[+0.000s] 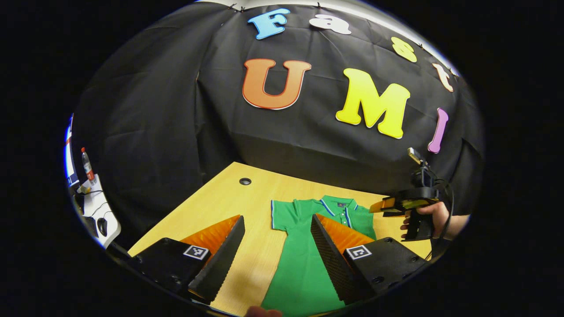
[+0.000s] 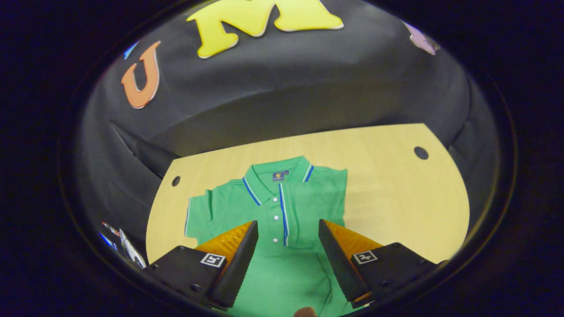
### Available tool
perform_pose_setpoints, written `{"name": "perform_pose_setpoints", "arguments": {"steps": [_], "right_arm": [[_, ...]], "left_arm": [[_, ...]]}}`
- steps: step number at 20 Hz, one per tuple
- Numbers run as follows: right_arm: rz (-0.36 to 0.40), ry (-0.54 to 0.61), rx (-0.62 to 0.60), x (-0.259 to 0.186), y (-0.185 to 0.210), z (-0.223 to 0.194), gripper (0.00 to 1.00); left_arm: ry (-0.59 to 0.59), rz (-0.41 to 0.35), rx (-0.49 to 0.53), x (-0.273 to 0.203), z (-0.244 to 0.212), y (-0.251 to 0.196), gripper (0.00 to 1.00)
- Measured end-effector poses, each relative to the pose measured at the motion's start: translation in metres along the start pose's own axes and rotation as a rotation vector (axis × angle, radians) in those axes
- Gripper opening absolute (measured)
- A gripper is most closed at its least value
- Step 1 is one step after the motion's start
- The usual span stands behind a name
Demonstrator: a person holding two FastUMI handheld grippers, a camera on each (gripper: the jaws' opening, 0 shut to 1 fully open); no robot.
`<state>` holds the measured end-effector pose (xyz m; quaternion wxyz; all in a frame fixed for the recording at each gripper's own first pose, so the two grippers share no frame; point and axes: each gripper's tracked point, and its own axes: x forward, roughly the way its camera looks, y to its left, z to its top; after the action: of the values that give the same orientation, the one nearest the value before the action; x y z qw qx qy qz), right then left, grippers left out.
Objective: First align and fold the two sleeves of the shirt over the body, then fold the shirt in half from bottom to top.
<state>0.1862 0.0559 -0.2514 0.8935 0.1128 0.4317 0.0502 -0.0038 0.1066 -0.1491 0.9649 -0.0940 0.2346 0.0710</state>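
Right gripper view: green shirt (image 2: 282, 220) lies flat, collar toward the bench's (image 2: 396, 198) far edge. One sleeve (image 2: 200, 215) is spread out; the other side looks already folded over the body. Right gripper (image 2: 286, 251) hovers over the placket, fingers spread, holding nothing. Left gripper (image 1: 275, 246) fingers spread too, above the shirt's side edge. Risk: pinching two layers would drag the body and skew the fold.

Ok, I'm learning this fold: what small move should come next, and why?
Probably bring the left gripper down onto the spread sleeve and close on its edge. That sleeve lies flat out on the table, while the other side of the shirt already looks folded in. Both grippers are open and hold nothing; the right gripper hovers over the shirt's buttons.
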Motion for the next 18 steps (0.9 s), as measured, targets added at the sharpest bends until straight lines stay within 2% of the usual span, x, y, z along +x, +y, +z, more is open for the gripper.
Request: {"name": "perform_pose_setpoints", "arguments": {"steps": [5, 7, 8, 9, 10, 12, 15, 16, 18], "right_arm": [[0.102, -0.188, -0.095, -0.111, 0.002, 0.005, 0.89], [0.090, -0.266, -0.174, -0.151, -0.011, 0.005, 0.89], [0.085, -0.297, -0.216, -0.168, -0.015, 0.003, 0.85], [0.072, -0.306, -0.247, -0.183, -0.023, -0.004, 1.00], [0.048, -0.311, -0.269, -0.194, -0.034, -0.012, 0.87], [0.001, -0.304, -0.295, -0.211, -0.057, -0.026, 0.95], [-0.039, -0.223, -0.257, -0.224, -0.092, -0.061, 0.95], [-0.046, -0.203, -0.220, -0.225, -0.101, -0.068, 0.95], [-0.062, -0.186, -0.151, -0.227, -0.117, -0.078, 0.95]], "left_arm": [[0.072, -0.131, -0.043, 0.044, -0.013, -0.004, 0.99], [0.121, -0.156, -0.060, 0.068, -0.022, -0.003, 0.99], [0.151, -0.156, -0.061, 0.080, -0.026, 0.001, 0.99], [0.178, -0.159, -0.058, 0.093, -0.033, 0.004, 0.99], [0.222, -0.161, -0.061, 0.104, -0.042, 0.006, 0.99], [0.323, -0.187, -0.094, 0.122, -0.057, 0.006, 0.99], [0.484, -0.245, -0.275, 0.147, -0.069, -0.009, 0.99], [0.528, -0.244, -0.327, 0.159, -0.069, -0.010, 0.98], [0.582, -0.218, -0.340, 0.186, -0.070, 0.003, 0.98]]}}
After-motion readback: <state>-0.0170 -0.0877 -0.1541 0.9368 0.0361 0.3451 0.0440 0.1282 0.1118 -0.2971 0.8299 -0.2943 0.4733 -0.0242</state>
